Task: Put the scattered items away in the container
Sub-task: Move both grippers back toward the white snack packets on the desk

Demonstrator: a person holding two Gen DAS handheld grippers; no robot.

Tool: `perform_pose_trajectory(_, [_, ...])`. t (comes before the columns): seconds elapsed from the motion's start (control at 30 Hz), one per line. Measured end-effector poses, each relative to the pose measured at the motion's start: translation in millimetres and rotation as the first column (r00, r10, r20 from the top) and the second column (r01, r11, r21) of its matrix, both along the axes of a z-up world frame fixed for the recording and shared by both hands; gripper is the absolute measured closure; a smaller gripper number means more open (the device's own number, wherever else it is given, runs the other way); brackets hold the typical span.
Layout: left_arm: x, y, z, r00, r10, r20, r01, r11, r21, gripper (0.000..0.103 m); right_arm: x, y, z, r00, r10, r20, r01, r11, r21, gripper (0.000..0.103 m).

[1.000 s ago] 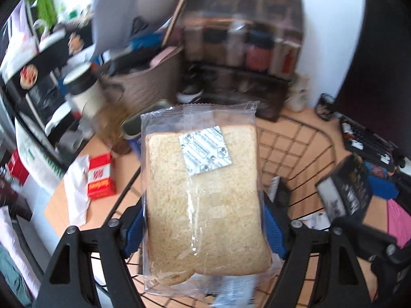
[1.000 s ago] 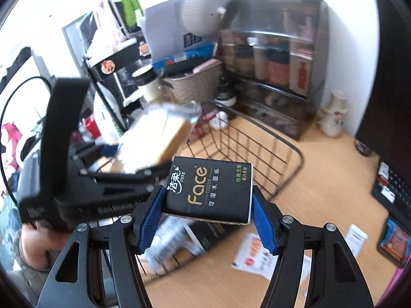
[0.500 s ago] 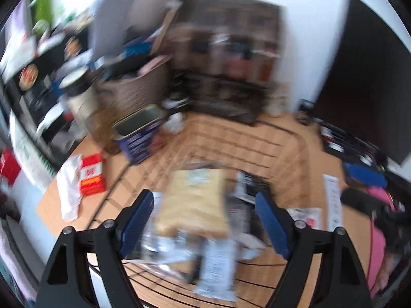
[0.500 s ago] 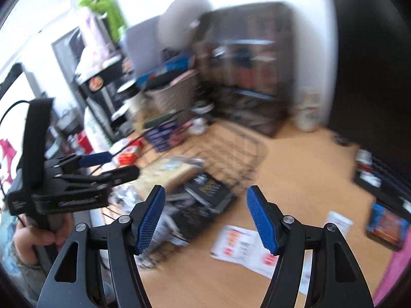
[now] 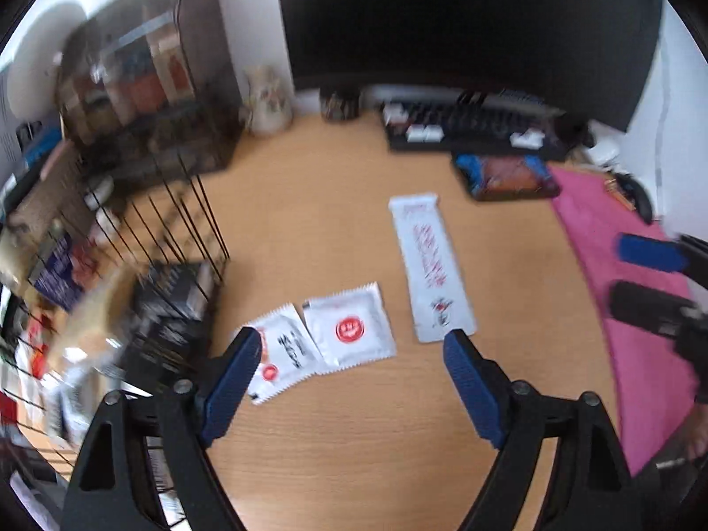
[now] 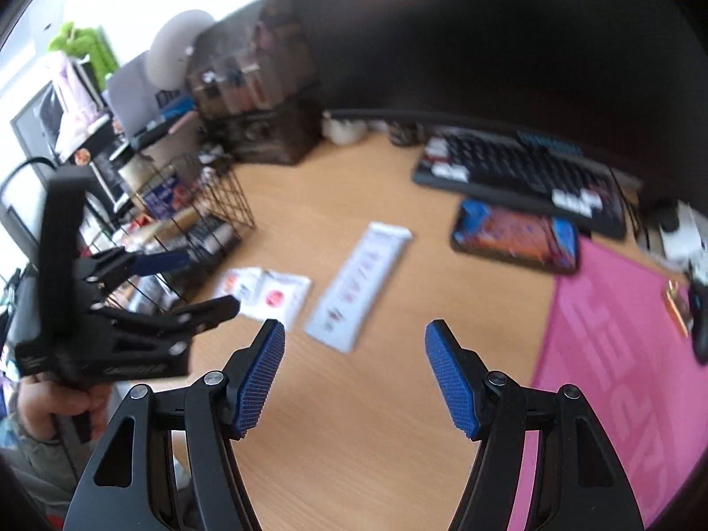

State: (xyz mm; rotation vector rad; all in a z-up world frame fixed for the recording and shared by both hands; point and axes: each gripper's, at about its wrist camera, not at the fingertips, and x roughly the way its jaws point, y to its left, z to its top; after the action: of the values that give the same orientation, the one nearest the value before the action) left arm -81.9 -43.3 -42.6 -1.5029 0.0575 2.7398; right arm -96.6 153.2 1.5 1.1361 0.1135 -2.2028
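My left gripper (image 5: 349, 345) has just been opening, empty over two white sachets (image 5: 349, 332) on the desk (image 5: 354, 442); right gripper (image 6: 354, 332) open, empty.

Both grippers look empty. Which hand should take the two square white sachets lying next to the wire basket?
Left, probably. The left gripper is open with the two square sachets right at its fingertips. The right gripper, also open, sits nearer the long white packet.
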Motion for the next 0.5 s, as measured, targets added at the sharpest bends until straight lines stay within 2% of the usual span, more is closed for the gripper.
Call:
perform_pose_trajectory(0.1, [-13.0,-10.0,-24.7,0.998,0.045,0.049,-0.047,0.998,0.029,0.018,-3.4,12.2,-11.4,1.000,-0.006,0.015,0.006,1.000,0.007,0.037])
perform_pose_trajectory(0.2, [-22.2,-16.8,-34.4,0.995,0.074,0.067,-0.077,0.996,0.041,0.018,-13.1,8.1,-22.7,0.999,-0.007,0.033,0.007,1.000,0.000,0.037])
perform_pose_trajectory(0.3, [-30.0,-18.6,-42.9,0.994,0.078,0.080,-0.080,0.996,0.024,0.018,-23.9,-12.0,-35.6,0.999,0.011,0.048,-0.011,1.000,0.002,0.037])
perform_pose_trajectory(0.43, [-41.9,-24.0,-59.3,0.989,0.083,0.125,-0.090,0.995,0.051,0.018,-39.7,-43.1,-51.4,0.999,0.011,0.040,-0.013,0.998,0.054,0.037])
perform_pose_trajectory(0.5, [-48.0,-23.0,-70.5,0.985,0.062,0.159,-0.072,0.996,0.054,0.018,-44.8,-49.0,-52.9,0.998,0.031,0.063,-0.032,0.999,0.019,0.037])
